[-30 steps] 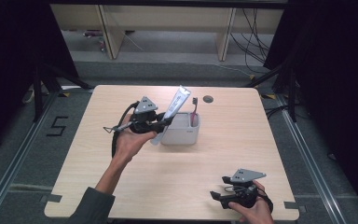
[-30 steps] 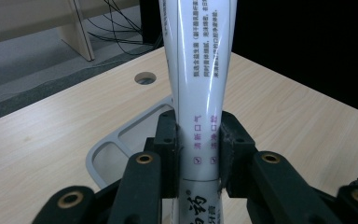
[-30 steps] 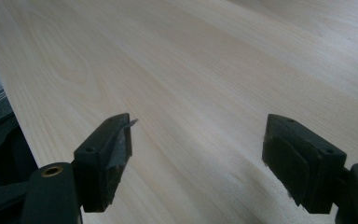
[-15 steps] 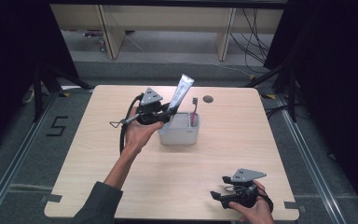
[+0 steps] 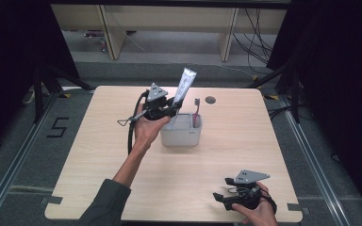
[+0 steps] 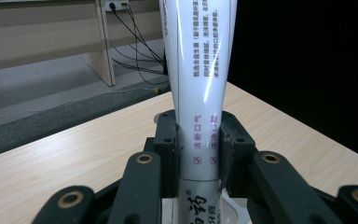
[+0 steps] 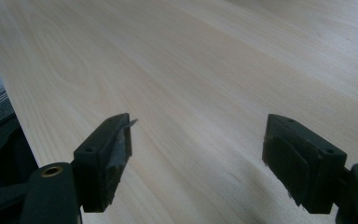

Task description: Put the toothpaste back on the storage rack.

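A white toothpaste tube (image 5: 185,85) with printed text stands nearly upright over the left part of a grey rectangular holder (image 5: 182,136). My left gripper (image 5: 171,109) is shut on the tube's lower part; in the left gripper view the tube (image 6: 199,70) rises between the two pads, and the left gripper (image 6: 198,144) clamps it from both sides. A red toothbrush (image 5: 197,112) stands in the holder's right side. My right gripper (image 5: 219,197) rests near the table's front right edge, open, with bare wood between its jaws (image 7: 200,149).
A small dark round hole (image 5: 210,100) sits in the light wooden table (image 5: 99,165) behind the holder. Cables and wooden furniture legs lie on the floor beyond the far edge. Dark curtains flank both sides.
My left gripper has swung the toothpaste tube from tilted to nearly upright and moved it right, over the holder. The right gripper has stayed put.
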### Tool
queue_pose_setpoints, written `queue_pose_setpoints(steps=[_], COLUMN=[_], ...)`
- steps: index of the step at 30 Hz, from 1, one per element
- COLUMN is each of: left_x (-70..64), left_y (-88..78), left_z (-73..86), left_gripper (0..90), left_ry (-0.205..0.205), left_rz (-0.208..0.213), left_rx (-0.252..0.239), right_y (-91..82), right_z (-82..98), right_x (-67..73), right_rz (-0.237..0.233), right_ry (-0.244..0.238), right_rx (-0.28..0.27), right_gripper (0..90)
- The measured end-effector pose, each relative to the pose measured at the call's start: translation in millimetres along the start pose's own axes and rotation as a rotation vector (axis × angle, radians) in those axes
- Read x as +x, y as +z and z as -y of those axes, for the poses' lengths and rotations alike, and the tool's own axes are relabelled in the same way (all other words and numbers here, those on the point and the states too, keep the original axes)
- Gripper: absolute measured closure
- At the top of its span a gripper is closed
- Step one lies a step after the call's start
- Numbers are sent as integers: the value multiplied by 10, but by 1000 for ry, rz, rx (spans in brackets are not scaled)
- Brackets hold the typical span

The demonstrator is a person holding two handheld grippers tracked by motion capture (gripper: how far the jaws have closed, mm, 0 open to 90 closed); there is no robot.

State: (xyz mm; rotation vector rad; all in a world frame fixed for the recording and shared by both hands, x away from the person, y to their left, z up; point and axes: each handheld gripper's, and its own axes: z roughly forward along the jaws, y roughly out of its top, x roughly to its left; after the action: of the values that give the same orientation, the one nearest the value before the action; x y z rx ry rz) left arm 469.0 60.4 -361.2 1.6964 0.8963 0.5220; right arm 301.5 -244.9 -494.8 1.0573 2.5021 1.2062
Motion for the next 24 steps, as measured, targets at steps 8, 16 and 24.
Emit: queue_pose_setpoints(steps=[8,16,24], left_x=[4,11,36], left_y=[143,290,366], left_z=[9,61,105], left_gripper=[719,718,716], left_ry=[-36,-52,-78], left_rz=[-8,-18,-15], left_rx=[-21,-36,-49], right_y=[-3,-5,0], right_z=[2,0,0], right_x=[-9,-3,1], right_rz=[4,1,-10], right_ry=[-1,-2,-3], right_rx=[-3,-5,-1], right_gripper=[247,247,247])
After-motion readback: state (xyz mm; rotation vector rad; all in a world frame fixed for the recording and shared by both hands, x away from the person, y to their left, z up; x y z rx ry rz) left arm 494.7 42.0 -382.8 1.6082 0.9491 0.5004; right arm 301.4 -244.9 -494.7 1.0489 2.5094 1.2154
